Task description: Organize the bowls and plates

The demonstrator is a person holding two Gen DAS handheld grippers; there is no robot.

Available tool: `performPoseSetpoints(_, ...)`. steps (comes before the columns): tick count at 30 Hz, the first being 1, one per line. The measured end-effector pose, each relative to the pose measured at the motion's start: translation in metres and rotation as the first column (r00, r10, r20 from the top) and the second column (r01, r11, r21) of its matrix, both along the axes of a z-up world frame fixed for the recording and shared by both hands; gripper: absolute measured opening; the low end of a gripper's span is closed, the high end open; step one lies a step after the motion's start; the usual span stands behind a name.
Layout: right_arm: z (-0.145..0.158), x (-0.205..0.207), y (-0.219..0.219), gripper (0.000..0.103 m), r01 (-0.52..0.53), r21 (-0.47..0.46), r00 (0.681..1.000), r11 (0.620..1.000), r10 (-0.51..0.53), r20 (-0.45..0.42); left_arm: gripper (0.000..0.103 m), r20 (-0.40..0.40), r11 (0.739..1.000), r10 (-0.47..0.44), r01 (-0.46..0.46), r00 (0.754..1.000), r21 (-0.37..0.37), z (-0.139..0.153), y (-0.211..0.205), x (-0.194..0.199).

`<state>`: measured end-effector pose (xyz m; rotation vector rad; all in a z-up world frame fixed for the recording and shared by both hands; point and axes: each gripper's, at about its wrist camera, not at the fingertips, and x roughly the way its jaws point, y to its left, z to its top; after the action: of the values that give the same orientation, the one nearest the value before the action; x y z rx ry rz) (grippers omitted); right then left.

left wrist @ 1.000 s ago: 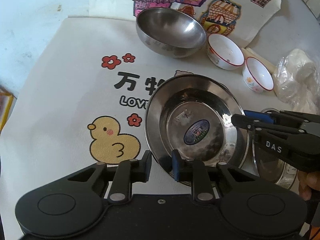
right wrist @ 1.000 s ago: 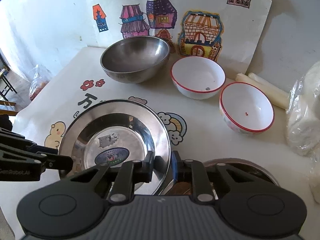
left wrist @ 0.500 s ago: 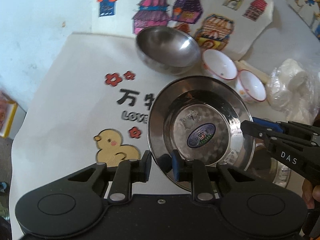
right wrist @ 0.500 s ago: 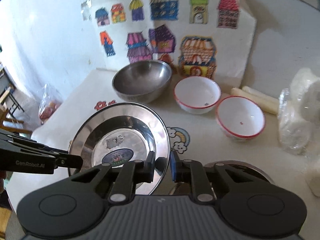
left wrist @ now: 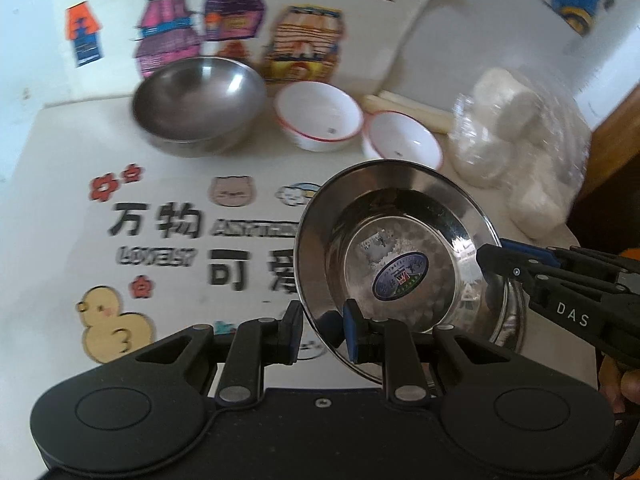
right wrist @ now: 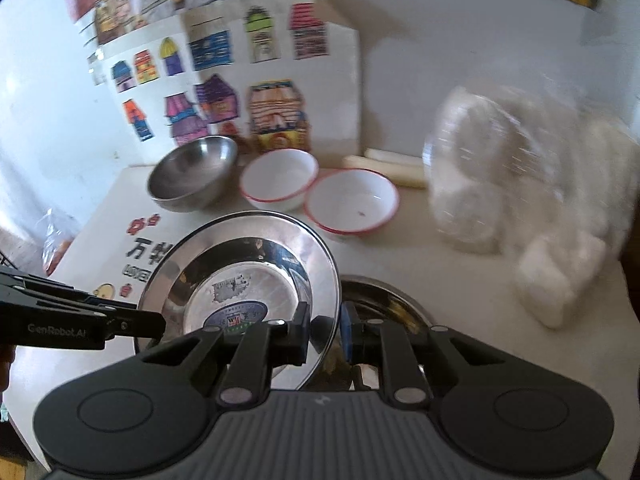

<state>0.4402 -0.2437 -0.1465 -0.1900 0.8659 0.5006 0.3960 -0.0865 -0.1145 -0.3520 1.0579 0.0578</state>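
In the lower middle of both views a steel plate (left wrist: 400, 264) is off the table and tilted, its near rim pinched by the left gripper (left wrist: 320, 330) and its other edge by the right gripper (right wrist: 325, 332), both narrow on the rim. The step looks like stacking: a second plate (right wrist: 384, 300) lies just beneath, so the next move calls for a level lowering. Toward the upper middle, the steel bowl (left wrist: 200, 104) and two white bowls (left wrist: 320, 118) (left wrist: 404, 144) look empty
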Motion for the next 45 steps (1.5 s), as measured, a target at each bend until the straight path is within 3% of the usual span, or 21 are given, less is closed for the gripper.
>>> performPoseSetpoints(18, -0.009, -0.004, -0.055, 0.018, 0.088, 0.001, 0.995, 0.996, -0.088, -0.043, 0.023, -0.032, 0.994, -0.102, 0.103, 0.994, 0.031, -0.006, -0.047, 0.019)
performPoseSetpoints(45, -0.017, -0.006, -0.066, 0.018, 0.094, -0.017, 0.992, 0.995, -0.096, -0.082, 0.023, -0.068, 0.991, -0.121, 0.125, 0.99, 0.054, -0.014, -0.059, 0.024)
